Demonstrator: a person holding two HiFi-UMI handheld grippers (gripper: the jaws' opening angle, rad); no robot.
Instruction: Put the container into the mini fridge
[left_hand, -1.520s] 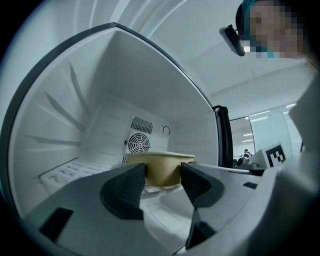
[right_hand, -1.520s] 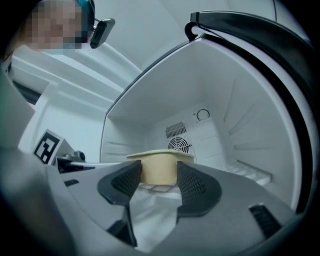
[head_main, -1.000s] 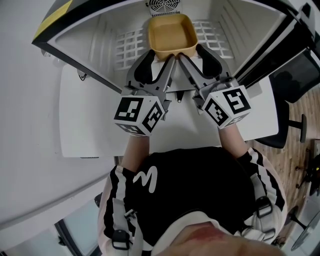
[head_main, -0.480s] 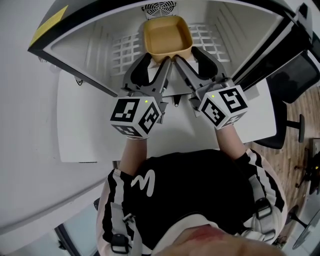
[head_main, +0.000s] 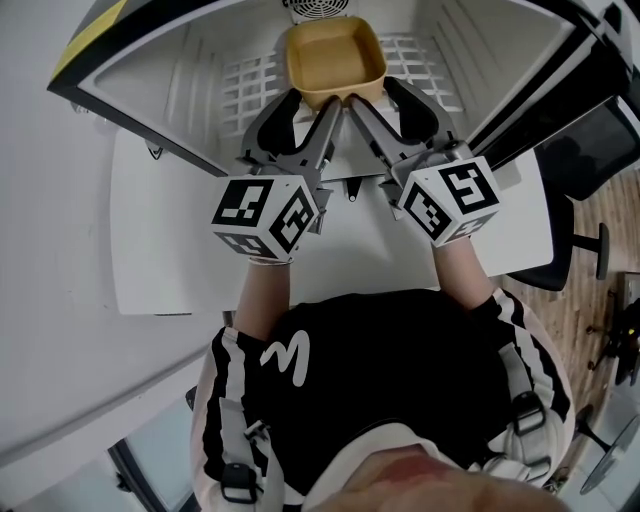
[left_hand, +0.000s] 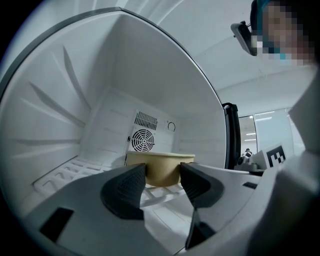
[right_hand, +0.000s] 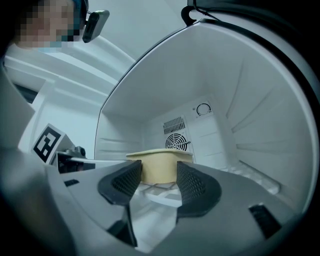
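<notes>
Container (head_main: 335, 55) is sitting on the wire shelf (head_main: 250, 95) inside the mini fridge (head_main: 195, 70), top centre of the head view, lying straight ahead of the left hand-held gripper (head_main: 310, 108) and the right hand-held gripper (head_main: 378, 100), both equally near, open-jawed and gripping nothing.

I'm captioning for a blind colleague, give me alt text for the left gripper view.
A tan container sits on the wire shelf inside the mini fridge, just past the open jaws of the left gripper. A fan grille sits behind it.
</notes>
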